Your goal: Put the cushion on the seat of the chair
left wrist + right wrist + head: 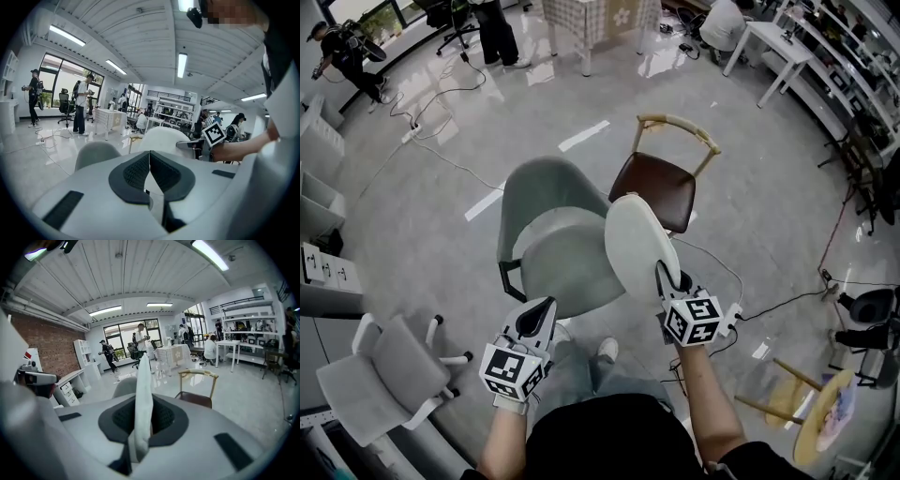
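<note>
The person's black-clad torso [609,441] fills the bottom of the head view, at six o'clock, with both bare forearms reaching up from it.

The largest thing ahead is the grey-green shell chair [546,202] at the middle of the picture, its seat bare and facing the person. At eight o'clock from it stands a white office chair [389,370] with armrests. At one o'clock, just behind the grey-green chair, is a brown-seated chair [656,186] with a pale curved wooden back.

The cushion [637,246], a pale round pad, stands on edge and tilted at the three o'clock side of the grey-green seat, overlapping its right rim. Whether it touches the seat cannot be told. It is not lying on the seat.

The right gripper [664,274] is at five o'clock from the chair and clenched on the cushion's lower edge. In the right gripper view its jaws [140,420] pinch the thin edge of the cushion [143,390], which rises straight up between them towards twelve o'clock.

The left gripper [547,304] is at seven o'clock from the chair, just short of the seat's front edge. In the left gripper view its jaws [149,164] are pressed together with nothing between them, and the cushion [161,139] shows beyond them at twelve o'clock.
</note>
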`<state>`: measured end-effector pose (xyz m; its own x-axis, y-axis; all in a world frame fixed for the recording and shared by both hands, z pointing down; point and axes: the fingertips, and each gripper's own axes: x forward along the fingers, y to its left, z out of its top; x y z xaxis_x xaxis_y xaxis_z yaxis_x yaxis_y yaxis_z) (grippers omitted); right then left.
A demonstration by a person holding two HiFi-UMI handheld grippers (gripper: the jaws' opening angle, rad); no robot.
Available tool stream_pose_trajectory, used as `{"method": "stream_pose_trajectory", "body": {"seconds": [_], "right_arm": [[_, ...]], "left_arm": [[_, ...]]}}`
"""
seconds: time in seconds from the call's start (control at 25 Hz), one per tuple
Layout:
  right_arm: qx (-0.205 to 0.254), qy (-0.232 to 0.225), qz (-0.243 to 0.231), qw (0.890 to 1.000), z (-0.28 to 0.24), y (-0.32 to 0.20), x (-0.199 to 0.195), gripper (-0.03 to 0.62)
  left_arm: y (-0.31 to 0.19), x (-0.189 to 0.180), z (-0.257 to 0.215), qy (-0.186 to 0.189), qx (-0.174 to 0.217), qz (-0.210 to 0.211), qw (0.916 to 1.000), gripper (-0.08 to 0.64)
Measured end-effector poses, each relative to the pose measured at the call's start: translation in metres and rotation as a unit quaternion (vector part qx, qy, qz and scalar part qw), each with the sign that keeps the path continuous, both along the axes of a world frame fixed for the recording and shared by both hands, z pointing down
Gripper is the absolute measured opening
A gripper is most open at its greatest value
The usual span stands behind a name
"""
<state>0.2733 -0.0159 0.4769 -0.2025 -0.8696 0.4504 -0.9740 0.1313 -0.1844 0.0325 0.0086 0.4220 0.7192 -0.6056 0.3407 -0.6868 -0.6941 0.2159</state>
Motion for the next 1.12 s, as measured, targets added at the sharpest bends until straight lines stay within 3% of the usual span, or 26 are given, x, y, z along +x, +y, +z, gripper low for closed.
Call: {"method": "stream_pose_trajectory", "body": {"seconds": [0.72,1.12], "right_arm": [[-0.066,0.05,0.0,0.997,0.083,-0.059,-0.01,0.035],[-0.076,0.075,0.01,0.994,0.12,-0.091,-0.01,0.035]], "left_arm": [[-0.041,-0.015,0.067,0.005,-0.081,0.011,0.9967,0.012],[-0.049,-0.023,0.091,0.005,-0.11,0.011,0.9938,0.012]]}}
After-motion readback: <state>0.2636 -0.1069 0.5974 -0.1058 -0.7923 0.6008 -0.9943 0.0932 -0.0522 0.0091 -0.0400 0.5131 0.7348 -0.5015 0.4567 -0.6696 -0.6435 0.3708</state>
